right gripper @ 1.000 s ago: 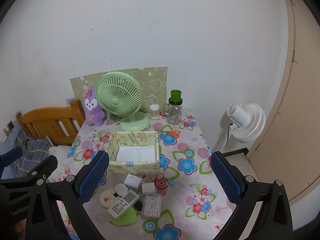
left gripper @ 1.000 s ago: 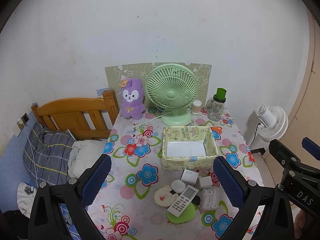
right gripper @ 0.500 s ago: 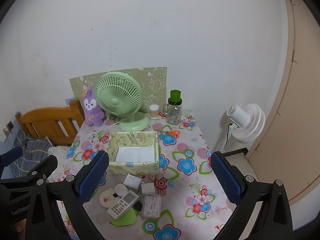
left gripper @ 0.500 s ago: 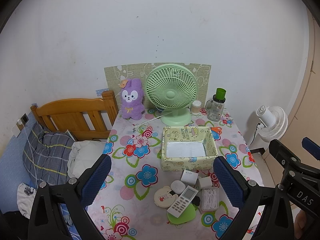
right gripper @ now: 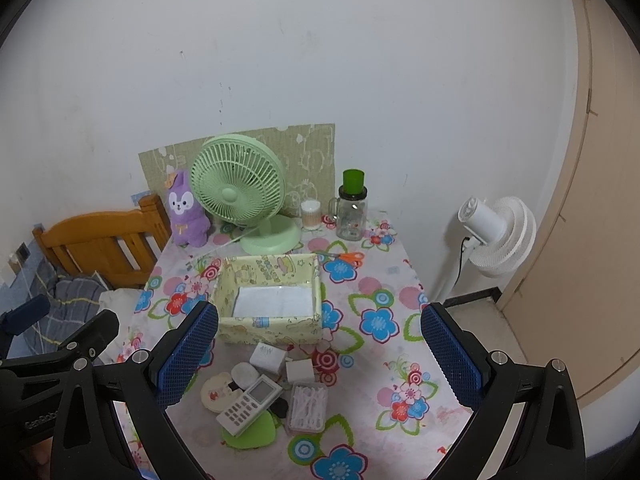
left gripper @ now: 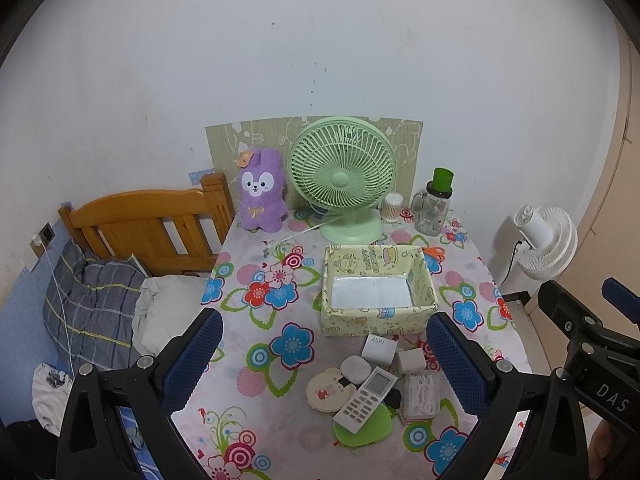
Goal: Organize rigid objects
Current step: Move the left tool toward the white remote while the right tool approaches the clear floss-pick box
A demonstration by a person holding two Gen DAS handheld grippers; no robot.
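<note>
On table [left gripper: 248, 380]: one box [left gripper: 376, 312], one remote [left gripper: 366, 394], two chargers [left gripper: 380, 350].

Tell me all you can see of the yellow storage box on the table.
The yellow storage box is an open-topped, soft-looking rectangular bin printed with cartoon figures. It sits upright mid-table, in front of the green fan, holding nothing but a white liner. A white charger box sits at its front wall; orange scissors lie behind it. No gripper touches it.
</note>
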